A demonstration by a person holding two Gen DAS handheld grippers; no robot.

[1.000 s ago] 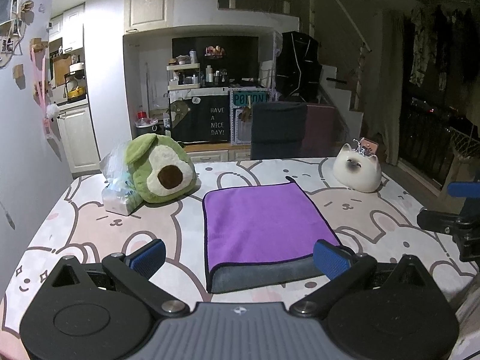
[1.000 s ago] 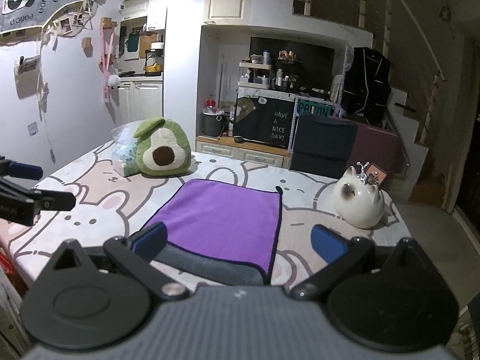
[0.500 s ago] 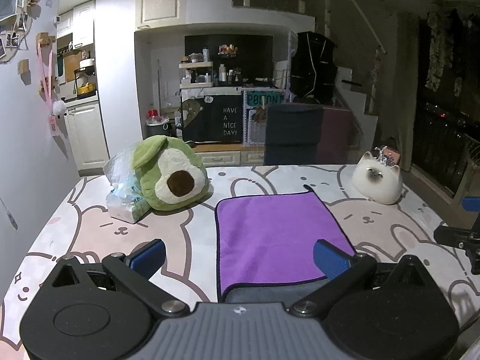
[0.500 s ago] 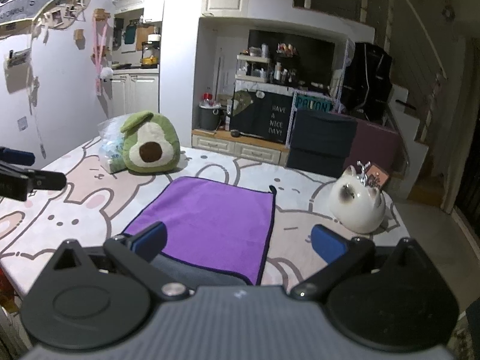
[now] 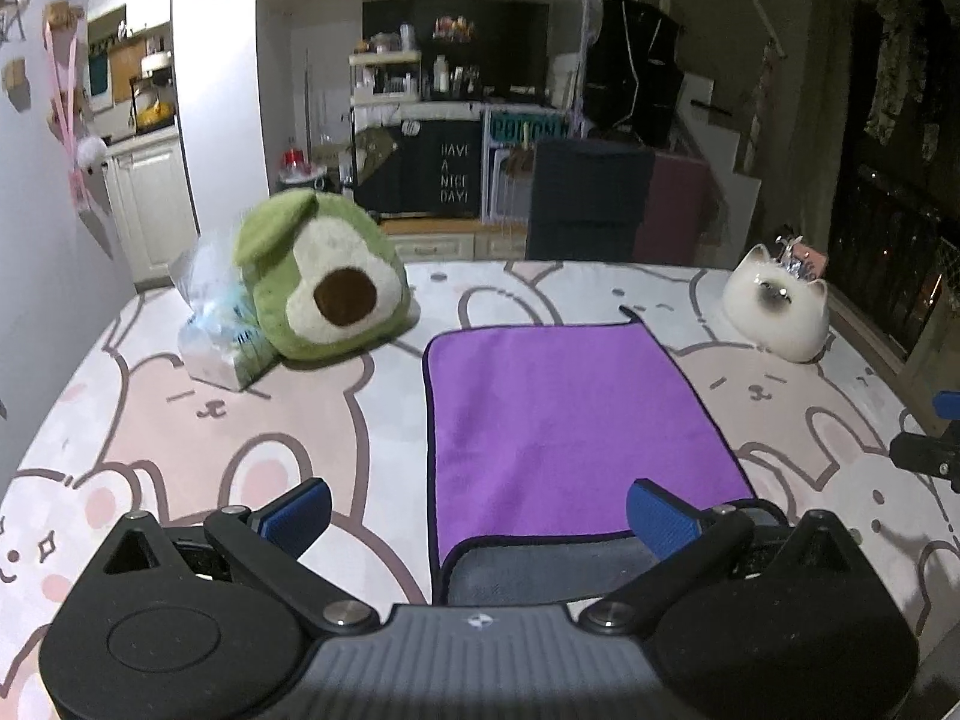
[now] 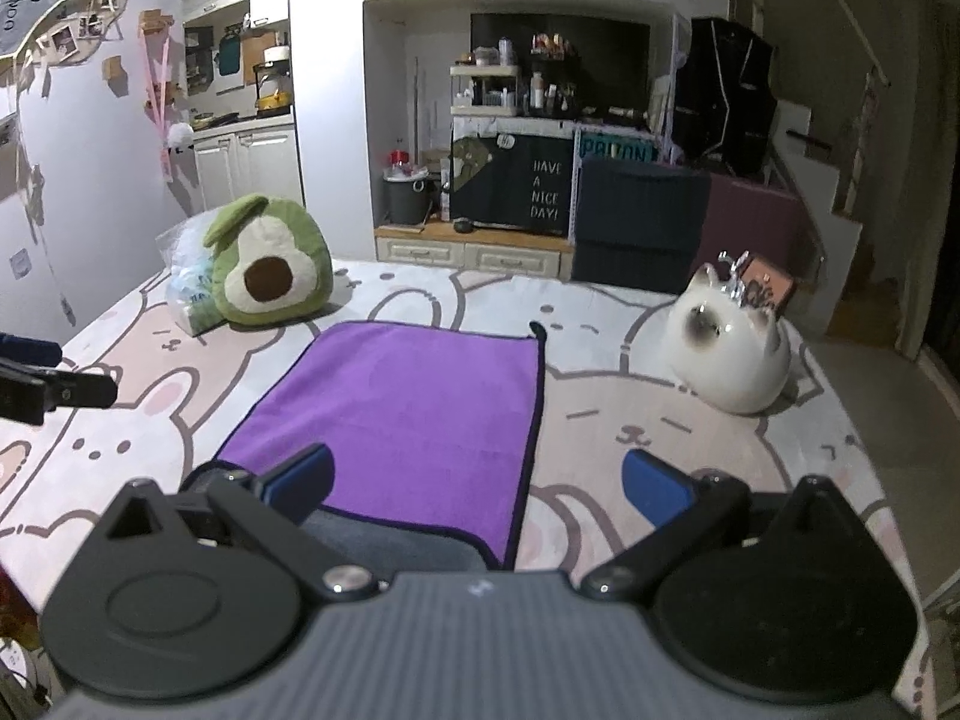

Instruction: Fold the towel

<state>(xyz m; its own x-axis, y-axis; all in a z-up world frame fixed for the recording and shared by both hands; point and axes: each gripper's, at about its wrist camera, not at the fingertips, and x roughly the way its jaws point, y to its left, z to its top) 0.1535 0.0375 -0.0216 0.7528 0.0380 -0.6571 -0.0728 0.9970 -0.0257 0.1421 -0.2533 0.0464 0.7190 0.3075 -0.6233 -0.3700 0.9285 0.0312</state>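
Note:
A purple towel [image 5: 570, 420] with a grey underside lies folded flat on the bunny-print table [image 5: 210, 408]; its grey lower layer shows at the near edge. It also shows in the right wrist view [image 6: 414, 414]. My left gripper [image 5: 478, 516] is open and empty, held just above the towel's near left edge. My right gripper [image 6: 477, 477] is open and empty above the towel's near right corner. The right gripper's tip [image 5: 927, 456] shows at the right edge of the left view, and the left gripper's tip [image 6: 54, 390] at the left edge of the right view.
A green avocado plush [image 5: 324, 294] and a plastic bag [image 5: 216, 330] sit at the table's back left. A white cat-shaped ceramic [image 5: 777, 312] stands at the back right. A dark chair [image 5: 588, 204] stands behind the table's far edge.
Both grippers have drawn back toward me and lowered slightly over the towel's near edge. The towel itself has not moved, and both stay open.

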